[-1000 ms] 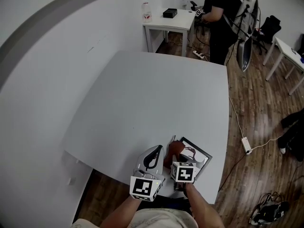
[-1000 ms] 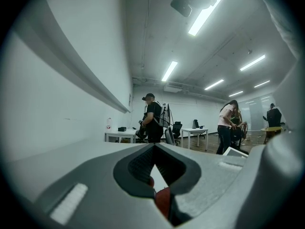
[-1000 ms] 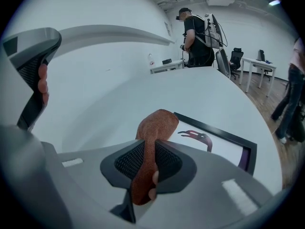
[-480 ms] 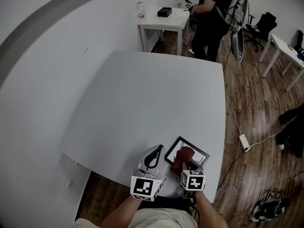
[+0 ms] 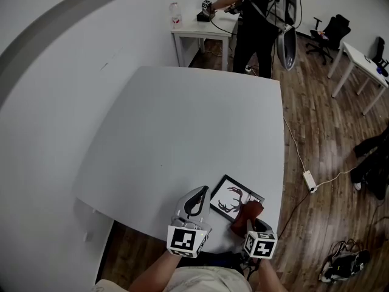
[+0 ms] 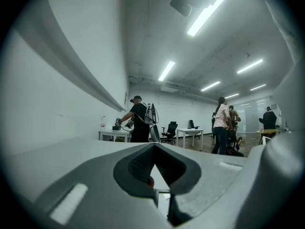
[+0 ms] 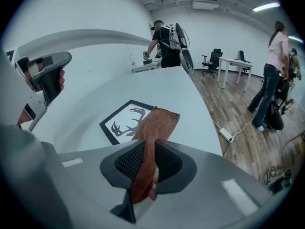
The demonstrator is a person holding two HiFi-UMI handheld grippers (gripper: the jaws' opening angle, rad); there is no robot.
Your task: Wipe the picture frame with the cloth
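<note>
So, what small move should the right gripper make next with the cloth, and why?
Probably sweep the cloth leftward across the glass. The right gripper is shut on the cloth, which lies only over the right corner of the picture frame. The deer print and the left part are uncovered, so that area seems to be what remains for wiping.

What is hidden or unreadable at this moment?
- Head view: the black-framed antler picture's near corner lies under the rust-brown cloth.
- Left gripper view: the picture is hidden behind the left hand-held gripper's own body.
- Head view: the far bottle's label is too small.
</note>
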